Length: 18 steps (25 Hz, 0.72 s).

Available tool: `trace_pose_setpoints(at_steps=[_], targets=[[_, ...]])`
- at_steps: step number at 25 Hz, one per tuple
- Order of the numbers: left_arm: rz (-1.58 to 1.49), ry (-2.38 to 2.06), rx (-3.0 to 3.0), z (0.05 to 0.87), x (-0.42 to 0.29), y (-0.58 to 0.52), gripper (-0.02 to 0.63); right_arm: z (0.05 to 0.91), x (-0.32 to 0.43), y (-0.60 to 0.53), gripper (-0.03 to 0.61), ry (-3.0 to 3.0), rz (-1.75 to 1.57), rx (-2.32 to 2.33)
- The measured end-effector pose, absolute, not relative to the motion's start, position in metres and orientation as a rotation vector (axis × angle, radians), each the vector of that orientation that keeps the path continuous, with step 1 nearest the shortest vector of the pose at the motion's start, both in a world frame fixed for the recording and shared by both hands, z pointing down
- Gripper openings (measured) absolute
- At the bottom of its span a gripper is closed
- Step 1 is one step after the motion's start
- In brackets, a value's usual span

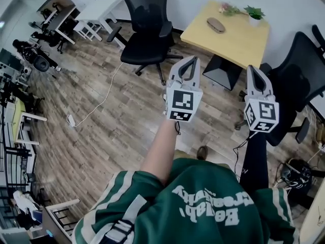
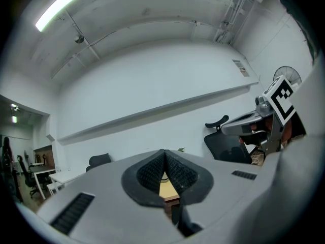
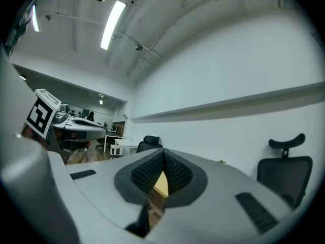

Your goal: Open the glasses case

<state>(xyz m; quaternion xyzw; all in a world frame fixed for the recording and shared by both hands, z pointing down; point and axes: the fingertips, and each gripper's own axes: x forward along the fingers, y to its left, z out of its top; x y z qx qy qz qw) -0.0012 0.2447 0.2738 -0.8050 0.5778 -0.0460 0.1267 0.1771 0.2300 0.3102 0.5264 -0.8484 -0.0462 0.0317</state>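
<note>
Glasses case (image 1: 216, 24) lies on the yellow surface (image 1: 238, 44), well ahead of both claws and roughly between the lines along which they point. It shows only as a small dark oval. Its lid and seam are too small to make out, but it looks closed. A small potted plant (image 1: 254, 12) stands beyond it, more on the side of the right claw.

The left claw (image 1: 190, 61) and the right claw (image 1: 253, 68) are held out level in front of the person, side by side and apart from each other, over the wooden floor (image 1: 101, 116). Both are clenched and hold nothing. In each gripper view the two ribbed pads meet at their tips, and only a strip of the yellow surface shows through the narrow gap below them. Neither claw touches anything.

One black office chair (image 1: 147, 24) stands ahead and to the left of the left claw. Another chair (image 1: 299, 75) is just to the right of the right claw.

Judging from this, the task has hardly begun: the case is untouched and out of reach. What is left is nearly all of it. The claws must come to the surface and be released, then one should probably hold the base of the case while the other lifts the lid.
</note>
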Motion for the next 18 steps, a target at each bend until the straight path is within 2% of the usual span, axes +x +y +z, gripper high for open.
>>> trace_pose_setpoints(at_steps=[18], targets=[[-0.186, 1.638, -2.352, 0.292, -0.012, 0.125, 0.014, 0.331, 0.165, 0.113, 0.009, -2.618, -0.104, 1.646]])
